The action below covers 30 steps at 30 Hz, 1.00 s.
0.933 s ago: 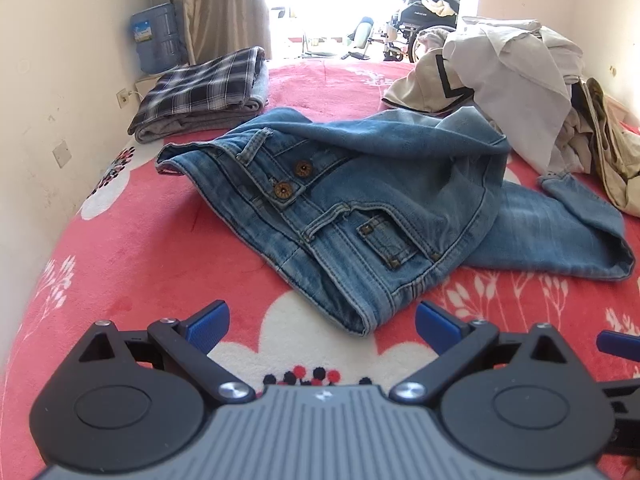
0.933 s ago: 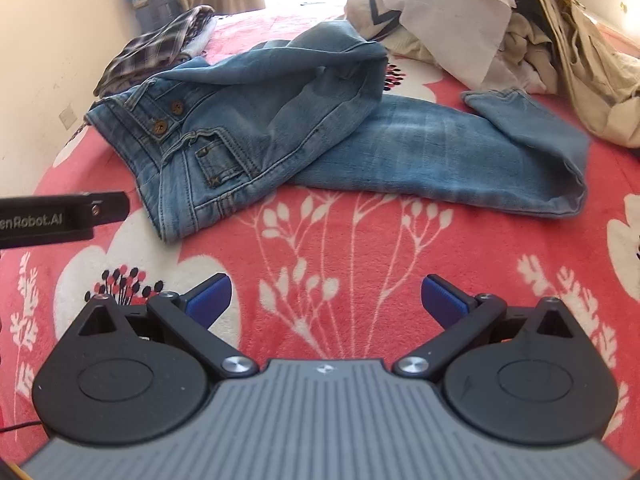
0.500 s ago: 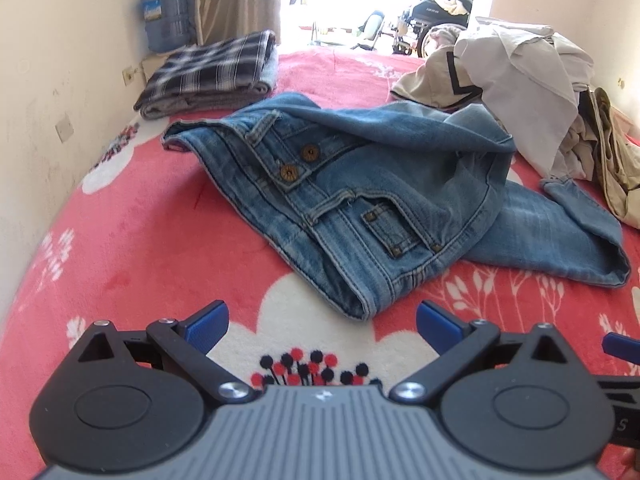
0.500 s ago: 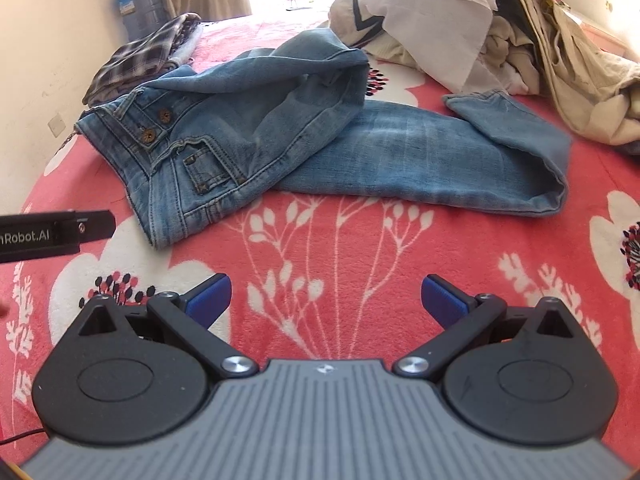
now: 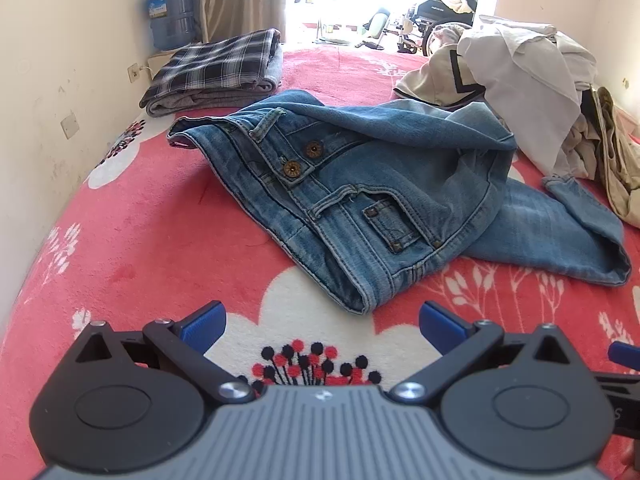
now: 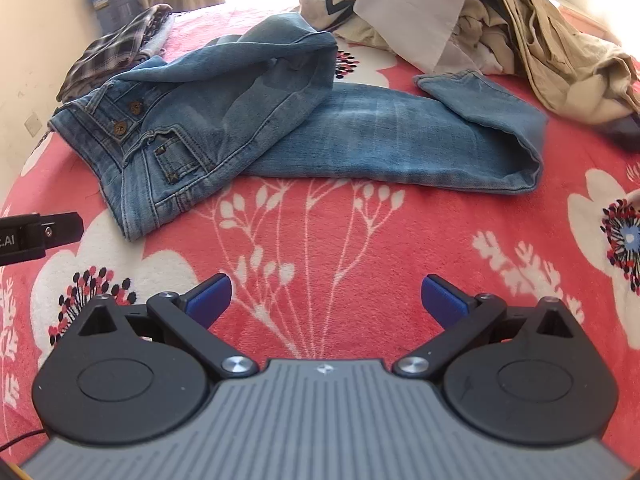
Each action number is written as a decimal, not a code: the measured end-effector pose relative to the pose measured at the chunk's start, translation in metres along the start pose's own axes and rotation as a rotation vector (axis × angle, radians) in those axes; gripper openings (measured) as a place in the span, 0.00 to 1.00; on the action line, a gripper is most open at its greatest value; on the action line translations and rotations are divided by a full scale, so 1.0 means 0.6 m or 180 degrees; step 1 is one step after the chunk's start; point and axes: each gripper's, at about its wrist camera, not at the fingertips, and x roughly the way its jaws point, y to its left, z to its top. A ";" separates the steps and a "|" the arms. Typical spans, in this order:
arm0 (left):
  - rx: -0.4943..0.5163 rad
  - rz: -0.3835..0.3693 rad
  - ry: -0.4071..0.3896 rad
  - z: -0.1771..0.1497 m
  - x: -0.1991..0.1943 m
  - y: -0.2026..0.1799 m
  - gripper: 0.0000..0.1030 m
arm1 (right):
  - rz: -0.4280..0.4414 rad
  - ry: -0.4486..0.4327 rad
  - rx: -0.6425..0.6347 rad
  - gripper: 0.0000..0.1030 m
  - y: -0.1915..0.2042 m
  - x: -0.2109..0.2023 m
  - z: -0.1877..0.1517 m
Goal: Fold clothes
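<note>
A pair of blue jeans (image 5: 360,192) lies loosely folded on the red floral blanket (image 5: 140,240), waistband toward the left, one leg stretching right with its cuff turned back (image 6: 480,92). My left gripper (image 5: 322,326) hovers open just short of the waistband's near corner, nothing between its blue pads. My right gripper (image 6: 326,298) is open too, over bare blanket in front of the jeans (image 6: 280,120) leg. The left gripper's side (image 6: 36,232) shows at the left edge of the right wrist view.
A folded plaid garment on a grey one (image 5: 216,68) sits at the far left by the wall. A heap of unfolded beige and white clothes (image 5: 520,64) fills the far right. A blue water jug (image 5: 170,16) stands in the corner.
Both grippers have drawn back and risen slightly, so the jeans sit farther off and more blanket shows in front. Both stay open; the jeans have not moved.
</note>
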 end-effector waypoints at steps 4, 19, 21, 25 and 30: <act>0.0074 0.0050 -0.0018 -0.005 -0.001 -0.006 1.00 | -0.0032 0.0016 0.0026 0.99 -0.003 0.000 -0.001; 0.0218 0.0214 -0.0014 -0.007 -0.003 -0.010 1.00 | -0.0040 0.0046 0.0018 0.99 0.001 -0.002 -0.001; 0.0212 0.0215 -0.0013 -0.006 -0.003 -0.010 1.00 | -0.0040 0.0051 0.0027 0.99 0.001 -0.002 -0.001; 0.0208 0.0208 -0.0008 -0.010 -0.003 -0.006 1.00 | -0.0043 0.0051 0.0028 0.99 0.001 -0.003 -0.002; 0.0228 0.0221 -0.0006 -0.011 -0.002 -0.007 1.00 | -0.0045 0.0054 0.0025 0.99 0.002 -0.003 -0.003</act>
